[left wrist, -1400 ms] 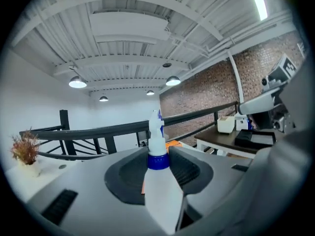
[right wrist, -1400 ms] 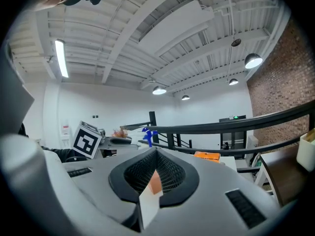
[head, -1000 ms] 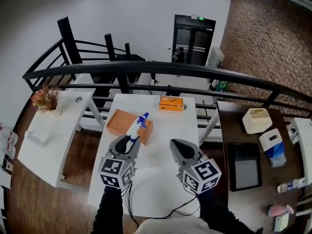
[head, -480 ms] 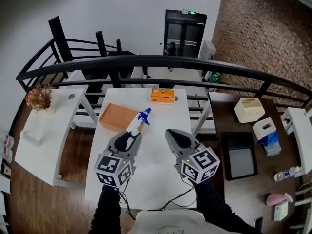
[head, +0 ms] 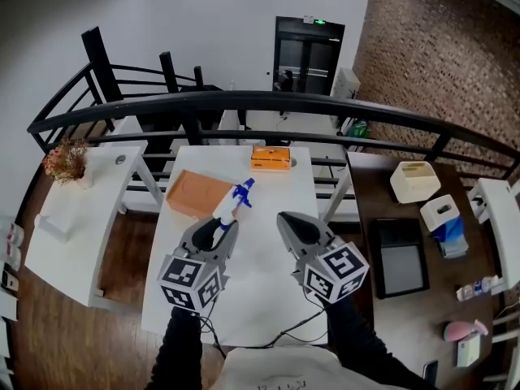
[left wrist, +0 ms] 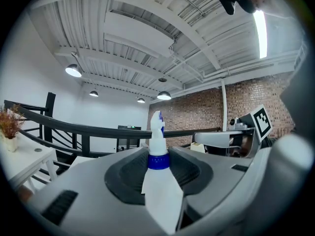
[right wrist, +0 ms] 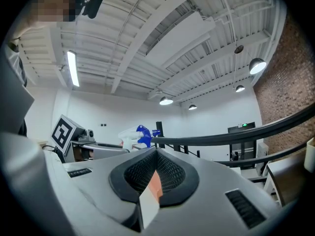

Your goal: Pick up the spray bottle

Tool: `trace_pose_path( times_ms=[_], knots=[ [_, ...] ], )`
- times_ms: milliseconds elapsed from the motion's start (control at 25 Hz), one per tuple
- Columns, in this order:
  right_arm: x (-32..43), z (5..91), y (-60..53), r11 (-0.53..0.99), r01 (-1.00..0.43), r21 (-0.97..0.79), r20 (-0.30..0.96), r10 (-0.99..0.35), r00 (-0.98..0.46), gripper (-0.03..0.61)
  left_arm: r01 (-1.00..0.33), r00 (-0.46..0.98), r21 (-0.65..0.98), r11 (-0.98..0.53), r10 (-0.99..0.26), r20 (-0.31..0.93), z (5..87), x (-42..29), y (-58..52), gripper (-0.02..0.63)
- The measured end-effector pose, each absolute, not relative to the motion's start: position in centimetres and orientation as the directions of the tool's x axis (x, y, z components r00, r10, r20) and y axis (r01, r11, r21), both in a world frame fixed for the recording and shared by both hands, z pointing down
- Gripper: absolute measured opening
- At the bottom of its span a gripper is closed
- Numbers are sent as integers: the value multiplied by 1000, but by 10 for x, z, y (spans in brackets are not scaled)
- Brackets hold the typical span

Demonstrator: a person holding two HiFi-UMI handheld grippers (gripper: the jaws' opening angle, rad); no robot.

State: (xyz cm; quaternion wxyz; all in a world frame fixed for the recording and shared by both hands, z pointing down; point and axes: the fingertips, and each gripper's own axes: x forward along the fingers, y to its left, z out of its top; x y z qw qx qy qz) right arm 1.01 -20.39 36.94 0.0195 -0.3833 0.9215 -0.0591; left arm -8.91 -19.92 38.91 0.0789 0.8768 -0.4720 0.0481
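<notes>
Spray bottle (head: 227, 208) clamped between left gripper (head: 216, 229) jaws, nozzle protruding; right gripper (head: 286, 220) closed, empty.

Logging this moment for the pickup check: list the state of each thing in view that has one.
spray bottle: clamped by its body, trigger head sticking out past the jaws.
left hand-held gripper: shut on the spray bottle.
right hand-held gripper: shut, holding nothing.
flat orange box: lying on the white table, untouched by either gripper.
</notes>
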Motion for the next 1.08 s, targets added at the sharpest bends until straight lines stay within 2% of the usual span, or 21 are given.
trace_pose_path(
  times_ms=[1080],
  knots=[
    [10,374,-207,694,-710,-118,17,-714,-700,-12,-831,555,90,-549,-810,187,400,-89,-203,150]
  ],
)
